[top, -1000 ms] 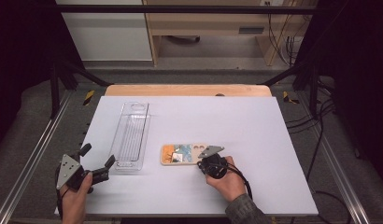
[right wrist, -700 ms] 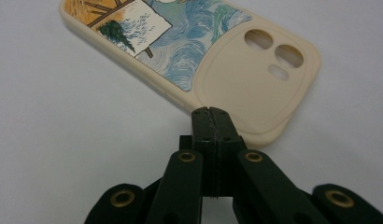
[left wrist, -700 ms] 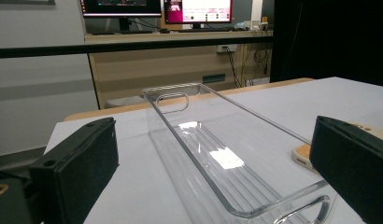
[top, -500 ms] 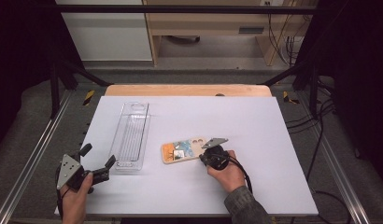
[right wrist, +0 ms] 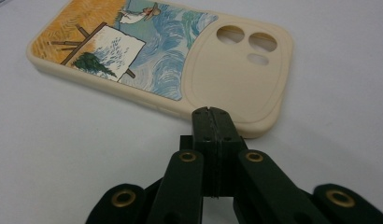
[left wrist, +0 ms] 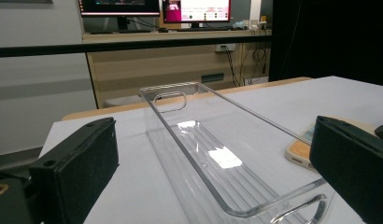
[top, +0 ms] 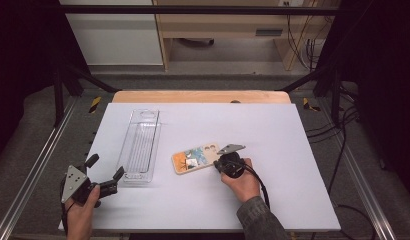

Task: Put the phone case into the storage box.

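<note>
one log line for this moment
left tongs: open, by tray end | right tongs: shut, tips at case edge | case: flat on table, beside tray

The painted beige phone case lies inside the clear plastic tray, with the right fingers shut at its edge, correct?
Not inside. The high view shows the painted beige phone case lying on the white table beside the clear plastic tray. The right fingers are indeed shut at its edge.

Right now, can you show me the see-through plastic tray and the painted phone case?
Clear plastic tray (top: 141,145), high view, ridged floor.
Cream phone case with painted picture (right wrist: 133,51), right gripper view, on its blue swirls.
</note>
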The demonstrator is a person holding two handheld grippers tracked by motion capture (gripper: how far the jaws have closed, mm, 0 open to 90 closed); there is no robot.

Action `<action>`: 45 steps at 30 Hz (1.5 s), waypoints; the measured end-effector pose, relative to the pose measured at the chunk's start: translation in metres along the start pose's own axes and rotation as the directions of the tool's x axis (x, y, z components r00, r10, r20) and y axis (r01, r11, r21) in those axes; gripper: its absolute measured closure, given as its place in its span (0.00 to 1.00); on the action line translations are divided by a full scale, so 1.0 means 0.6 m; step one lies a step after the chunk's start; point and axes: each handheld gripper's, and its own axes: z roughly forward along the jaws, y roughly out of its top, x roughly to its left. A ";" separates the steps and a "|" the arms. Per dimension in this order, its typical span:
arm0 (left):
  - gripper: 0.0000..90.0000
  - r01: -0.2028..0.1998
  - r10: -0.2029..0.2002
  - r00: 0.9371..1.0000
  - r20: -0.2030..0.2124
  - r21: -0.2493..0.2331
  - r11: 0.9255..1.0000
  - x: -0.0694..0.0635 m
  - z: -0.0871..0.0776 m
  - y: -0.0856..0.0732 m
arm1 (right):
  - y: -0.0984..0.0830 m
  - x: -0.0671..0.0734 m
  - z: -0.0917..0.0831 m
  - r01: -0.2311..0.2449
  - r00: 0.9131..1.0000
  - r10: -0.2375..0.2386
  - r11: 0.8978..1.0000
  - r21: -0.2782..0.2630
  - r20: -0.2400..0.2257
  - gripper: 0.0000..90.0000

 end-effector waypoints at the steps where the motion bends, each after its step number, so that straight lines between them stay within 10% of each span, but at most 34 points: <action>1: 0.01 0.000 0.000 1.000 0.000 0.000 1.000 0.000 0.000 0.000 | 0.002 -0.001 0.001 0.000 1.000 0.000 1.000 -0.003 0.001 1.00; 31: 0.01 0.000 0.000 1.000 -0.005 0.004 1.000 0.002 0.000 0.000 | 0.026 -0.017 0.025 -0.056 0.997 0.060 0.996 -0.073 0.052 1.00; 45: 0.01 0.004 -0.004 1.000 -0.008 0.011 1.000 0.002 -0.002 -0.001 | 0.024 -0.006 -0.034 -0.030 0.999 0.035 0.980 -0.196 0.026 0.45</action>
